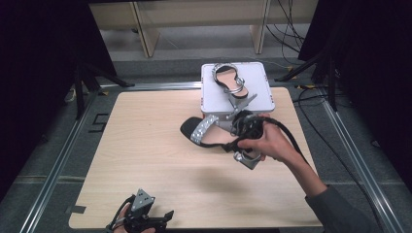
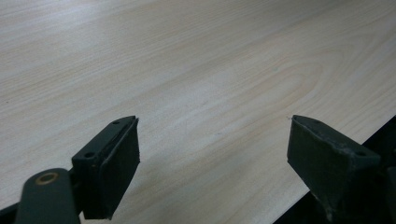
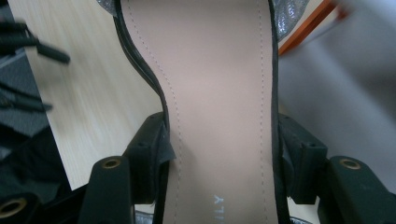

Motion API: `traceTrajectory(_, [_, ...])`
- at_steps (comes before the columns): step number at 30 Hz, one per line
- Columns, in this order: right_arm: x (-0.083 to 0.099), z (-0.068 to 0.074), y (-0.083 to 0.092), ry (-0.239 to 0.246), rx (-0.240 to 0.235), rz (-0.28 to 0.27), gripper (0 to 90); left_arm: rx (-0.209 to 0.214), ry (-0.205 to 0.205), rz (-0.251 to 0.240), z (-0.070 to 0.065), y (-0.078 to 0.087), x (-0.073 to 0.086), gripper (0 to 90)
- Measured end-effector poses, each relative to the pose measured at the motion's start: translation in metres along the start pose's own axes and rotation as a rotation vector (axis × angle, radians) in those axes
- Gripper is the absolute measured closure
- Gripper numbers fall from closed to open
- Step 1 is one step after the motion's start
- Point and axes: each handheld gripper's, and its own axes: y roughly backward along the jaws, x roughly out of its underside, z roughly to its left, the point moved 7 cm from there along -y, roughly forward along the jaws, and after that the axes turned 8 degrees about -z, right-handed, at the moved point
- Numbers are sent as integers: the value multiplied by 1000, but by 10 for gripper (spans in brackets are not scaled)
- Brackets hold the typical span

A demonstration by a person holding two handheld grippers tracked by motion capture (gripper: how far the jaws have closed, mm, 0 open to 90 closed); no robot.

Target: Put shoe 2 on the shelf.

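While left gripper [image 1: 158,218] idles wide open, right gripper [image 3: 219,154] clamps sandal [image 1: 210,132] near box [image 1: 257,92]; lift underway, next needs placing beside its mate [image 1: 232,82].

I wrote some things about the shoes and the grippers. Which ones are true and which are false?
1. The right gripper clamps a black sandal with a tan insole. True.
2. The left gripper holds a shoe. False: its jaws are open over bare wooden table.
3. A second sandal lies on the white box. True.
4. The white box sits at the table's near edge. False: it is at the far edge.
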Motion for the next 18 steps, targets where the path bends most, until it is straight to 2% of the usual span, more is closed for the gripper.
traceTrajectory(1, [-8, -2, 7, -8, 0, -15, 428, 0, 0, 0, 0, 0, 0, 165])
traceTrajectory(4, [-35, -14, 28, 7, 25, -75, 429, 0, 1, 1, 0, 0, 0, 165])
traceTrajectory(8, [-67, -33, 57, -62, 61, -124, 428, 2, 1, 1, 0, 0, 0, 165])
traceTrajectory(9, [-74, -40, 64, -92, 90, -132, 428, 4, -2, 0, 0, 0, 0, 165])
traceTrajectory(11, [-87, -58, 74, -111, 140, -148, 428, 7, -5, -3, 0, 0, 0, 165])
traceTrajectory(12, [-94, -70, 79, -141, 172, -144, 428, 8, -6, -2, 0, 0, 0, 165])
traceTrajectory(13, [-94, -70, 79, -141, 172, -144, 428, 8, -6, -2, 0, 0, 0, 165])
traceTrajectory(14, [-101, -89, 84, -186, 219, -136, 428, 5, 2, -1, 0, 0, 0, 165])
traceTrajectory(17, [-106, -113, 85, -241, 275, -122, 428, 5, -42, 0, 3, -1, -1, 165])
traceTrajectory(18, [-107, -122, 84, -268, 286, -120, 428, 3, -34, -1, 2, 0, -1, 165])
